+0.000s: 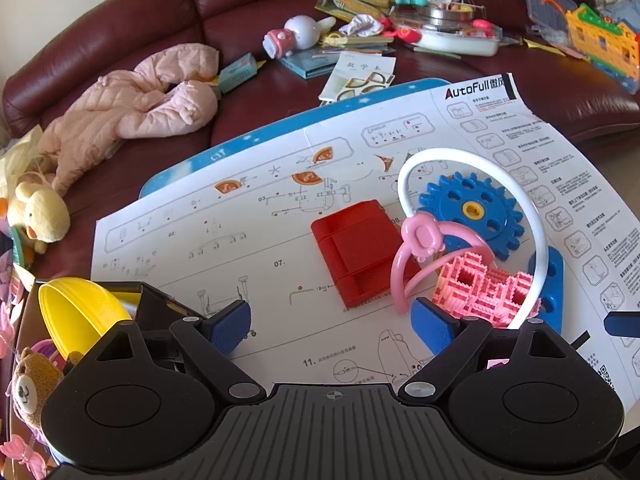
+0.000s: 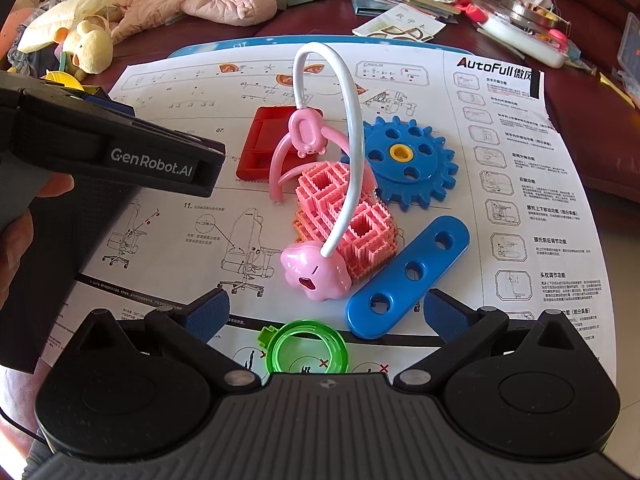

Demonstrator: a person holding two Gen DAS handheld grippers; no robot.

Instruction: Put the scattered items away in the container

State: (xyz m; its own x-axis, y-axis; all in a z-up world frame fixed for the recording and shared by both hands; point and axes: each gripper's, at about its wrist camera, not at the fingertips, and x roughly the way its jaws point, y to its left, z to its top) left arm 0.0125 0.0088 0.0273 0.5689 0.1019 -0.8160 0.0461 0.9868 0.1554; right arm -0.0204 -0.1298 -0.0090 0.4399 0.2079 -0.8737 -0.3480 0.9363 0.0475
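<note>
Hovering over the instruction sheet (image 2: 168, 240), both tools tilt down, likely to choose a pick. Right gripper (image 2: 326, 312) jaws spread wide, empty, the green ring (image 2: 306, 352) lying between them. Left gripper (image 1: 330, 326) likewise gaping, empty. Red block (image 1: 352, 252), blue gear (image 2: 408, 160), pink lattice block (image 2: 348, 220) and blue strip (image 2: 408, 272) clustered mid-sheet; container edge (image 1: 24, 320) at left, yellow bowl (image 1: 76, 312) inside.

Blue-edged table (image 2: 208, 49) w/ instruction sheet (image 2: 520, 220), toys on top

You're in a home living room: a maroon leather sofa (image 1: 120, 20) strewn with plush toys (image 1: 42, 210) and a child's pink jacket (image 1: 132, 108).
</note>
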